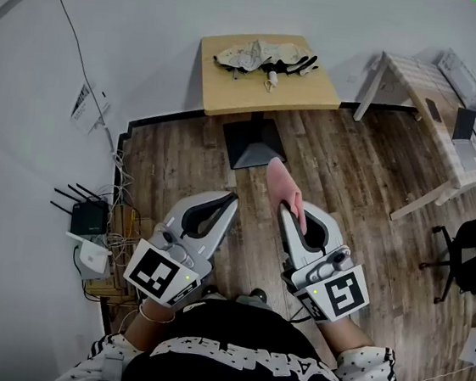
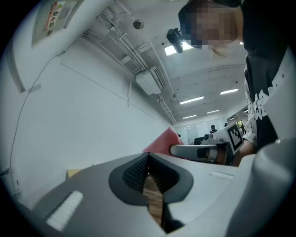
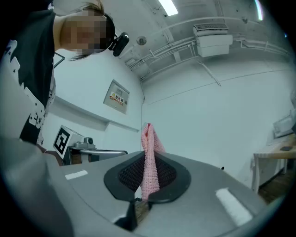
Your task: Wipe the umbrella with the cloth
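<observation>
A folded umbrella with a pale patterned canopy and black parts lies on the small wooden table at the far side of the room. My right gripper is shut on a pink cloth, which sticks out past its tips; in the right gripper view the pink cloth stands pinched between the dark pads. My left gripper is shut with nothing in it, held beside the right one near my body. In the left gripper view the cloth and the right gripper show to the right.
A black pedestal base sits under the table on the wood floor. A router and cables lie by the left wall. A pale long desk with boxes and a black chair stand at the right.
</observation>
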The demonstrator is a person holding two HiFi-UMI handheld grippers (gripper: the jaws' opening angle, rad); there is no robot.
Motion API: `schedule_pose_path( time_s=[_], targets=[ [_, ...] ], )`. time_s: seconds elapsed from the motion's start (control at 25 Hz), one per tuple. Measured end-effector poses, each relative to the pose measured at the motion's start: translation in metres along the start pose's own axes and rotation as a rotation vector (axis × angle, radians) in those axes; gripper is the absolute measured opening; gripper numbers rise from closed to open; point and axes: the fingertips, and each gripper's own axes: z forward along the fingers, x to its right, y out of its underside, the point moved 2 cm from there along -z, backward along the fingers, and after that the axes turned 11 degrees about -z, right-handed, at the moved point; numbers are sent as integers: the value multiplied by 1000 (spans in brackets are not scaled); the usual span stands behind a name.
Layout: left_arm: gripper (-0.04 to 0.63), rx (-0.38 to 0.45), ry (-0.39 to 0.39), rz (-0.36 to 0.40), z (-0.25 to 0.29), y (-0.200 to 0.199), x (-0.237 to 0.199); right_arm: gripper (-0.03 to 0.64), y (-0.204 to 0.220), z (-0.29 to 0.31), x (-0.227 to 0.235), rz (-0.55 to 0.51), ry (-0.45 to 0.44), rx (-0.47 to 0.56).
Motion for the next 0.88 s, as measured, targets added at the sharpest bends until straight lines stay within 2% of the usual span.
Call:
schedule_pose_path(
  time_s=[0.32, 0.48, 0.68, 0.88],
  targets=[
    [-2, -8, -5, -4, 14, 10, 14, 29, 6, -14, 21, 29, -4, 12],
    [-2, -5, -7, 10, 26, 14, 22, 29, 6, -25, 37, 3, -24, 4],
    [-2, -79, -28, -7, 39, 18, 36, 29, 8, -40, 61, -2, -37, -2],
    [-2, -72, -59, 13, 42, 25, 39, 29, 17, -49, 72, 33, -37, 0]
  ],
)
